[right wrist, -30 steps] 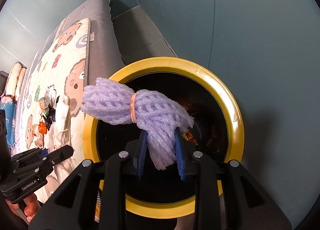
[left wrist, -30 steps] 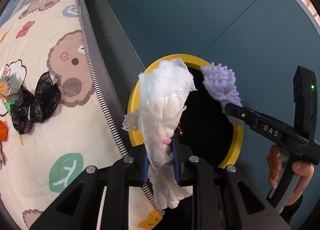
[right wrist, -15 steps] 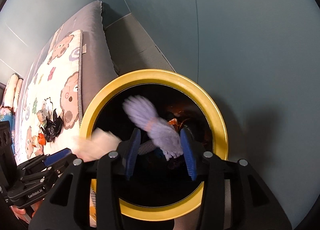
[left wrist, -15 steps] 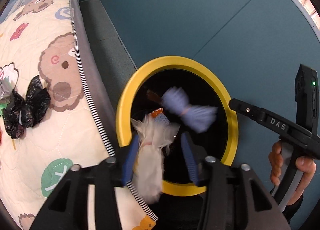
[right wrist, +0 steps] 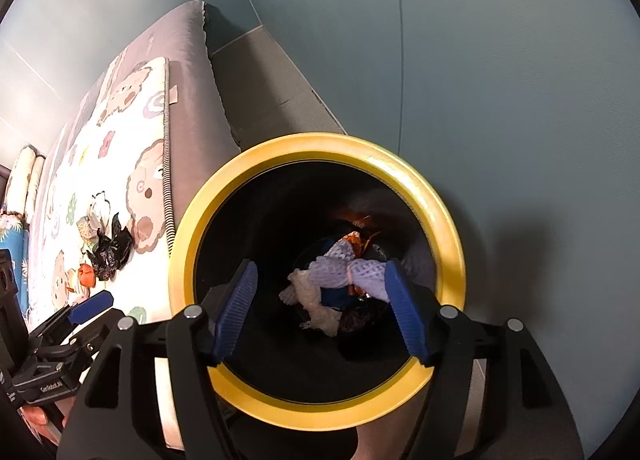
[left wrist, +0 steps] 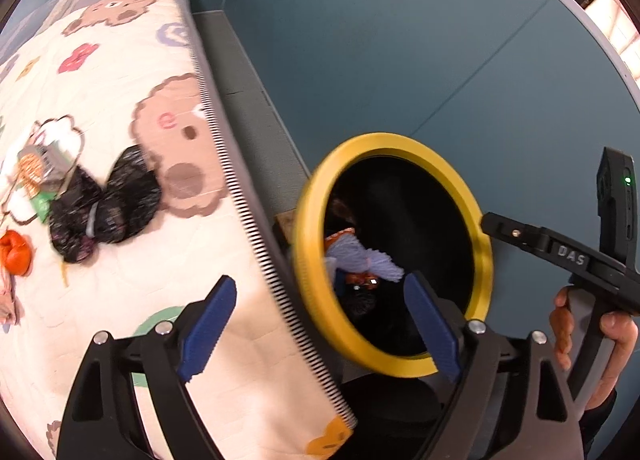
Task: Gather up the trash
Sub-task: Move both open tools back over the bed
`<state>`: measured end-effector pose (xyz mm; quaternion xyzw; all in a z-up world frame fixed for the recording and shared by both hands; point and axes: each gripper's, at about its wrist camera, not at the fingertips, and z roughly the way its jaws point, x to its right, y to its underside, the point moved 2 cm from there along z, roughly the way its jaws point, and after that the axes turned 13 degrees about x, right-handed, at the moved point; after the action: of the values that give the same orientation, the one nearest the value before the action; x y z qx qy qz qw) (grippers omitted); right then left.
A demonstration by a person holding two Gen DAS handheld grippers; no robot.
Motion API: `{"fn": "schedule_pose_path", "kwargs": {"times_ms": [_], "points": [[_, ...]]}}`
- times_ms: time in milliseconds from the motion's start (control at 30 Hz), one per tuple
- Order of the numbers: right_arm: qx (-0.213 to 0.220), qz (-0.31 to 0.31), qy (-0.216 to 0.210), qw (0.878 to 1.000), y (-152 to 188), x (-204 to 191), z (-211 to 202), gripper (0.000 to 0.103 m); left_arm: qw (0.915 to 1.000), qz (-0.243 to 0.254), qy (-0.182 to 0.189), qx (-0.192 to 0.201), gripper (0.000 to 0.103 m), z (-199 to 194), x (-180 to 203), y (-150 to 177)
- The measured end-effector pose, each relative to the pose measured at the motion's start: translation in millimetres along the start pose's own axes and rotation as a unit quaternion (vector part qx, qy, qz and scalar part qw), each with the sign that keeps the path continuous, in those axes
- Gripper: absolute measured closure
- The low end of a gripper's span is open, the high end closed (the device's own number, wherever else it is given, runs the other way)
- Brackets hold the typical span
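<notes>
**Two pieces binned, more litter waiting on the bed**

We have both tools standing wide with nothing between their pads; their jaws have just been opening. Our right tool (right wrist: pixel 320 308) hangs straight over the yellow-rimmed bin (right wrist: pixel 436 195), and below it, at the bottom, lie the purple foam net (right wrist: pixel 352 272) and the white lace paper (right wrist: pixel 312 296), resting among other scraps already in there. So that drop looks done.

Our left tool (left wrist: pixel 320 324) straddles the bin's near rim and the edge of the bed (left wrist: pixel 224 268). From it the foam net shows inside the bin, just ahead and slightly right.

What is left lies ahead and to the left of the left tool, on the bed's patterned quilt: a crumpled black plastic bag (left wrist: pixel 104 207), an orange scrap (left wrist: pixel 16 252) beside it, and a small wrapper (left wrist: pixel 40 167) just beyond. We judge the task partway through, with these pieces yet to be fetched and carried to the bin
</notes>
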<state>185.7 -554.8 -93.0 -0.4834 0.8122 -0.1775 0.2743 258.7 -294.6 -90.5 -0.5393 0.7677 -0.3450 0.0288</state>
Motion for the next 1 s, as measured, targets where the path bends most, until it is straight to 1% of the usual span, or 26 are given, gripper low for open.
{"fn": "schedule_pose_path", "kwargs": {"times_ms": [100,333,500,667,1000], "points": [[-0.006,-0.007,-0.004,1.000,2,-9,1,0.031,0.9999,-0.013,-0.008,0.000,0.019,-4,-18,4],[-0.016,-0.024,-0.016,0.999,7,-42,2,0.030,0.9987,-0.042,-0.029,0.003,0.019,-19,-63,7],[-0.022,-0.039,-0.026,0.999,9,-68,7,0.030,0.9974,-0.055,-0.044,0.014,0.019,-34,-91,8],[-0.028,-0.059,-0.043,0.997,11,-105,12,0.030,0.9954,-0.071,-0.059,0.025,0.019,-54,-119,8],[-0.041,-0.095,-0.078,0.992,12,-178,27,0.030,0.9879,-0.104,-0.108,0.040,0.019,-86,-188,6]]}}
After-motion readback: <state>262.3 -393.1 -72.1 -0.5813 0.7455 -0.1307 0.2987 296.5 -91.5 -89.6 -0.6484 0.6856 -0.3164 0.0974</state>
